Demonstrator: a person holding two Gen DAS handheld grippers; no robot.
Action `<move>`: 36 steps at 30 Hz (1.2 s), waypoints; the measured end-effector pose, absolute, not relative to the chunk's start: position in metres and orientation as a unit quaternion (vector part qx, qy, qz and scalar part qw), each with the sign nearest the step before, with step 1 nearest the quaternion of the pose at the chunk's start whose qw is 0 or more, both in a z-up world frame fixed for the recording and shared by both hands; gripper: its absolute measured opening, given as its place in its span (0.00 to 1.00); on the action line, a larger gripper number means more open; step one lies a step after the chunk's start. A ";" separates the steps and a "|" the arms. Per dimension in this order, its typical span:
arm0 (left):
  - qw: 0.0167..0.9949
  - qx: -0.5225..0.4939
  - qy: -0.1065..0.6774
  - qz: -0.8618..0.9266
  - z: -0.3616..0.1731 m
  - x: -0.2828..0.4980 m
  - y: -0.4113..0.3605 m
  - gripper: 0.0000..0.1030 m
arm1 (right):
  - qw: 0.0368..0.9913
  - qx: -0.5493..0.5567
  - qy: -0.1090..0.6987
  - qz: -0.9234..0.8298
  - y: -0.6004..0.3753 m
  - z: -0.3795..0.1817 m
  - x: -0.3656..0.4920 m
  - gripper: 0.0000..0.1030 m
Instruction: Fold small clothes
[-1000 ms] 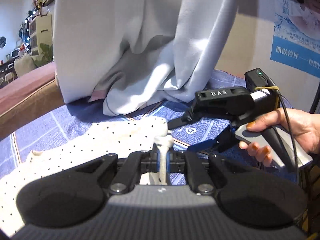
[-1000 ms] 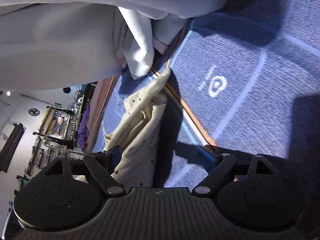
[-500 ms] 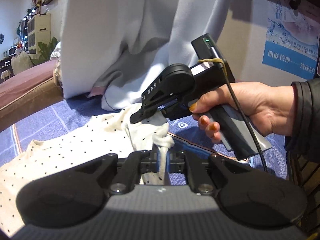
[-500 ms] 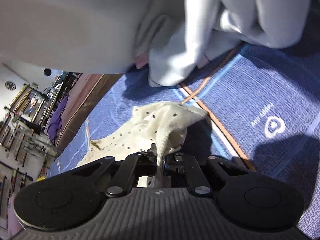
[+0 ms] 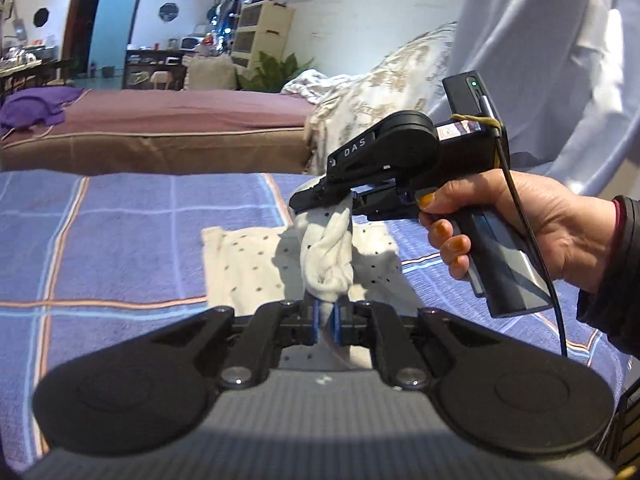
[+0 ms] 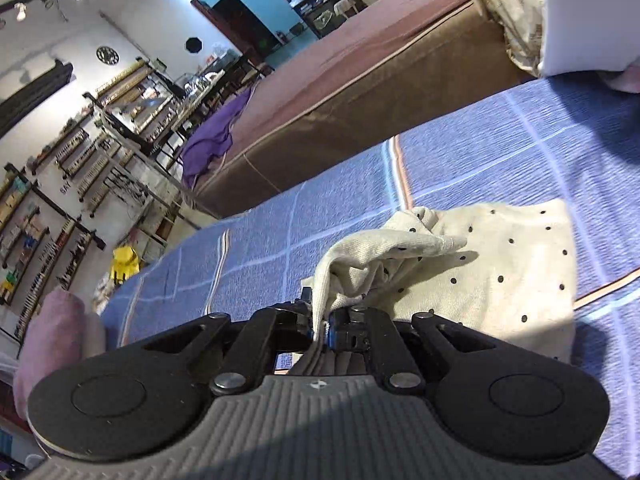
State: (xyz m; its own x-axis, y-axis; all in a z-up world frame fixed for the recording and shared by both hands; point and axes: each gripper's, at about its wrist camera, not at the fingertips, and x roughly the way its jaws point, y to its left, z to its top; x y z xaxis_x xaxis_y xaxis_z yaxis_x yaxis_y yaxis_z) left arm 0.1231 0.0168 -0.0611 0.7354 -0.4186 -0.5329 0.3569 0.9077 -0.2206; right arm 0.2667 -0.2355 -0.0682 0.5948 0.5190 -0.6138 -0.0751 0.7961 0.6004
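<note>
Cream dotted garment [image 5: 256, 268]: spread on the blue checked blanket [image 5: 120, 236], one bunched edge lifted. Left gripper [image 5: 326, 320]: clamped on that bunch. Right gripper [image 6: 320, 326]: clamped on adjoining cloth, held by a hand [image 5: 532, 220].

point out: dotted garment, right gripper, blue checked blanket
dotted garment [image 6: 500, 264]: right wrist view, flat cream panel.
right gripper [image 5: 316, 200]: left wrist view, black finger ends pinching cloth.
blue checked blanket [image 5: 120, 232]: left wrist view, bare patch.

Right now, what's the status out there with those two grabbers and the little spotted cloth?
Left gripper shut on polka-dot garment. Right gripper shut on it too. Garment part-lifted off blue checked blanket. Nothing in the way.
</note>
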 end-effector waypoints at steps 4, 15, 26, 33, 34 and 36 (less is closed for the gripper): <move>0.921 -0.086 0.338 -0.174 -0.083 0.129 0.052 0.14 | 0.859 0.212 0.439 0.158 -0.194 -0.080 0.266 0.12; 0.929 -0.090 0.343 -0.108 -0.082 0.118 0.086 0.52 | 0.891 0.195 0.361 0.192 -0.198 -0.054 0.248 0.93; 0.893 -0.005 0.415 -0.172 -0.111 0.144 0.003 0.60 | 0.909 -0.035 0.395 0.127 -0.235 -0.091 0.190 0.97; 0.892 0.002 0.420 -0.168 -0.110 0.135 0.007 0.88 | 0.922 -0.013 0.368 0.117 -0.251 -0.100 0.162 1.00; 0.895 0.001 0.415 -0.163 -0.106 0.133 0.011 0.90 | 0.927 0.000 0.357 0.114 -0.255 -0.095 0.159 1.00; 0.901 -0.005 0.405 -0.156 -0.094 0.129 0.018 0.94 | 0.932 0.023 0.340 0.121 -0.265 -0.083 0.149 1.00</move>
State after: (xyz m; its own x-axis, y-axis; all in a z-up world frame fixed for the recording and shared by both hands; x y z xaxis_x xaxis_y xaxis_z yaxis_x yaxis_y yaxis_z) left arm 0.1288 0.0181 -0.0942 0.6228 -0.2850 -0.7286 0.2762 0.9514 -0.1361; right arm 0.1494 -0.2650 -0.0831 0.7392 0.2411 -0.6288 -0.2096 0.9697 0.1254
